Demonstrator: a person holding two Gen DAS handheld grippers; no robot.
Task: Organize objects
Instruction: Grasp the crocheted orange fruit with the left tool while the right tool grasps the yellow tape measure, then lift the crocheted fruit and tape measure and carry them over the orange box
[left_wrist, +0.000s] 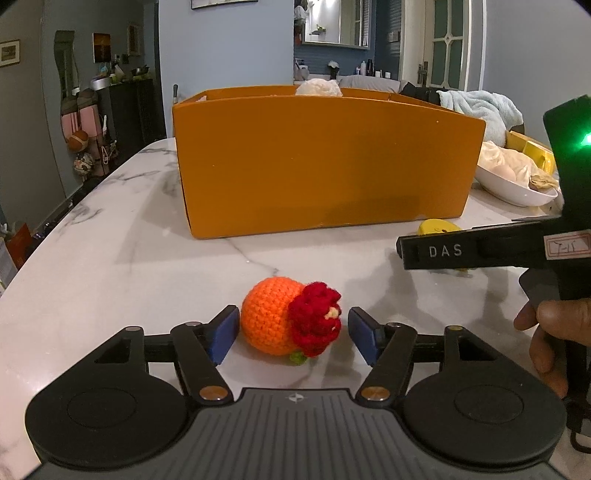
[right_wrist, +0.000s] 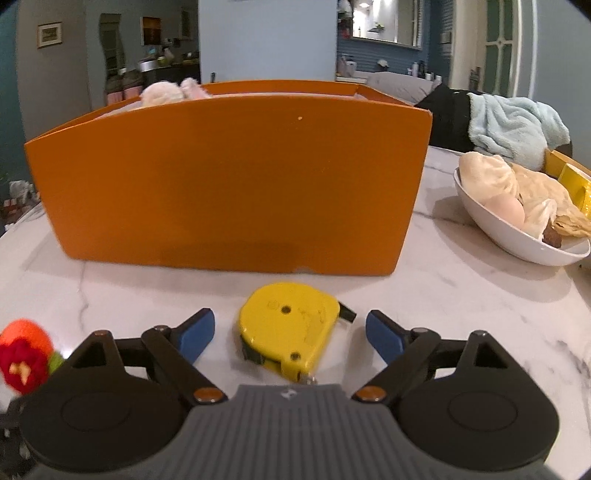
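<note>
An orange crocheted ball with a red flower (left_wrist: 288, 319) lies on the marble table between the open blue pads of my left gripper (left_wrist: 291, 334); the left pad is at its side, the right pad a little apart. It also shows in the right wrist view (right_wrist: 24, 354) at the far left. A yellow tape measure (right_wrist: 286, 328) lies flat between the open fingers of my right gripper (right_wrist: 290, 336), untouched. The tape measure's top peeks out behind the right gripper's body (left_wrist: 480, 251) in the left wrist view. An orange box (left_wrist: 325, 158) (right_wrist: 229, 184) stands behind both, holding plush items.
A white bowl (right_wrist: 517, 240) (left_wrist: 513, 188) with buns and food sits at the right on the marble table (left_wrist: 110, 258). A light blue towel (right_wrist: 513, 125) and a yellow object (right_wrist: 572, 177) lie behind it. The table edge curves away at the left.
</note>
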